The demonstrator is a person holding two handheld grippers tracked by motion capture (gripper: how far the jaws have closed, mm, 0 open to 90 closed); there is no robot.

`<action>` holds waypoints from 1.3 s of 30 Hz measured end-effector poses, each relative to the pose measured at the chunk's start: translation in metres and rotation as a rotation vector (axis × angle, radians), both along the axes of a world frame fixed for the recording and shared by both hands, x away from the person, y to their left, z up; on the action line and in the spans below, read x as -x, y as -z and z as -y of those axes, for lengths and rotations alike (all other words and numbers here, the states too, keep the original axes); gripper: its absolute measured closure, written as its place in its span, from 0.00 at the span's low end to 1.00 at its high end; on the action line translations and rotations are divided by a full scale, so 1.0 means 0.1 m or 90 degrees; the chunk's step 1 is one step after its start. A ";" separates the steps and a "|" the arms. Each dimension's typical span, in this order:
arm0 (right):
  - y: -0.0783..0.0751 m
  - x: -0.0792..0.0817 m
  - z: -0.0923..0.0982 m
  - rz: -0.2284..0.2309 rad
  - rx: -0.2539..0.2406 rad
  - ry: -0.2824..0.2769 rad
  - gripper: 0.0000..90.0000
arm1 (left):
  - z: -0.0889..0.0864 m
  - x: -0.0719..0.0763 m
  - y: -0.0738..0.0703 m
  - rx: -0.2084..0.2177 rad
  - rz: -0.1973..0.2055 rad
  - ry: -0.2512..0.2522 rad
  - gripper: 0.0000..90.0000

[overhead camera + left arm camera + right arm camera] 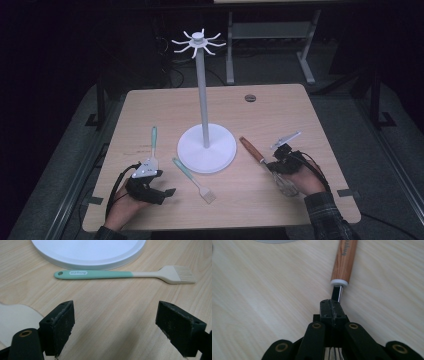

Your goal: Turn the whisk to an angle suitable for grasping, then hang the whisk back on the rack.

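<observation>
A whisk with a wooden handle (251, 150) lies right of the white stand (206, 147), its wire end under my right hand. My right gripper (274, 166) is shut on the whisk's thin metal neck just below the handle (344, 260), and its jaws (332, 311) meet around that shaft. My left gripper (164, 189) rests open at the table's front left with nothing between its pads (62, 322). A teal-handled brush (120, 274) lies ahead of it, near the stand's round base (87, 252). A teal-handled spatula (153, 142) lies to the left, its pale blade (15, 317) beside the left jaw.
The stand's tall pole ends in a ring of hooks (198, 42) high over the table's middle. A small round grommet (250, 98) sits near the far edge. Table edges are close behind both hands, and a desk frame (270, 35) stands beyond the table.
</observation>
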State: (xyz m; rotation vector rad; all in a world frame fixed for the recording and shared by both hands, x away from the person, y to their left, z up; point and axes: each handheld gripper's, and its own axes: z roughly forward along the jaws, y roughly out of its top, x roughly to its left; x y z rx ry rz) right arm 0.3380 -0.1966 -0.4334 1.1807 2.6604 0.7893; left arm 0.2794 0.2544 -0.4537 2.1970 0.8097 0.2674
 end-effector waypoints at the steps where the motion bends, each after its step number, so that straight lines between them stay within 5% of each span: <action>1: 0.00 -0.01 0.02 0.004 0.008 0.005 1.00 | 0.00 0.00 0.00 0.001 0.000 -0.001 0.17; 8: 0.01 -0.09 0.19 0.026 0.046 0.039 1.00 | 0.00 0.00 0.00 -0.003 0.001 -0.001 0.17; 17: -0.01 -0.19 0.35 0.059 0.054 0.060 1.00 | 0.00 -0.02 0.01 -0.012 0.000 0.000 0.17; 27: -0.15 -0.18 0.38 0.078 0.004 0.048 0.90 | -0.01 -0.02 0.01 -0.009 0.000 -0.001 0.17; 39: -0.26 -0.29 0.28 0.085 -0.015 0.031 0.72 | 0.01 -0.01 0.01 -0.004 0.002 0.001 0.17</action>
